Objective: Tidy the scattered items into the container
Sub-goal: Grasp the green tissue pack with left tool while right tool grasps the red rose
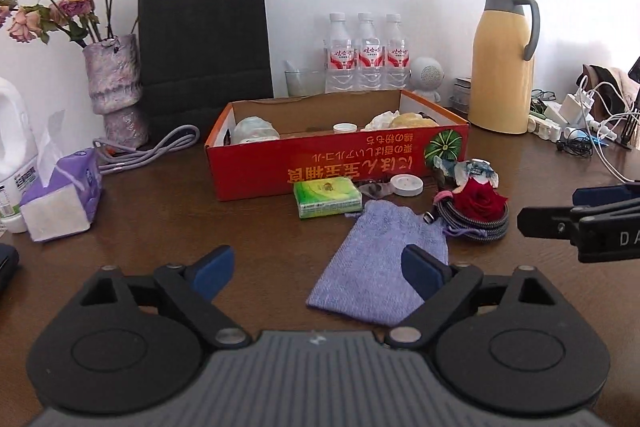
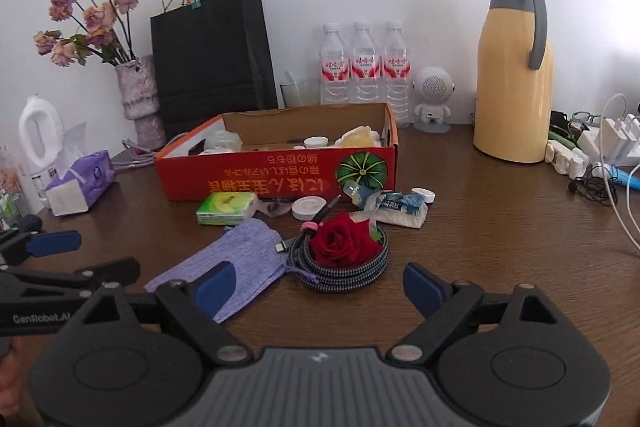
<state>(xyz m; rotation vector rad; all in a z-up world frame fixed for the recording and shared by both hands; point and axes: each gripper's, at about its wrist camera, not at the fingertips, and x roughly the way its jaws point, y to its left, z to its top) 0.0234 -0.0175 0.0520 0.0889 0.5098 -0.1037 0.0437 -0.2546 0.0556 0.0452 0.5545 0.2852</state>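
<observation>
"GenRobot.AI" on left gripper (image 2: pixel 56 247)

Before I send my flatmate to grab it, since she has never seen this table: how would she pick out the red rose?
Find the long red cardboard box in the middle of the brown table. In front of its right half lies a coiled black-and-white braided cable, beside a lilac knitted pouch. The red rose sits inside that coil, the only fresh deep-red bloom among the scattered items.

Soft, even daylight lit both views; fisheye bending and dark vignetting marked the corners, focus stayed sharp.
</observation>
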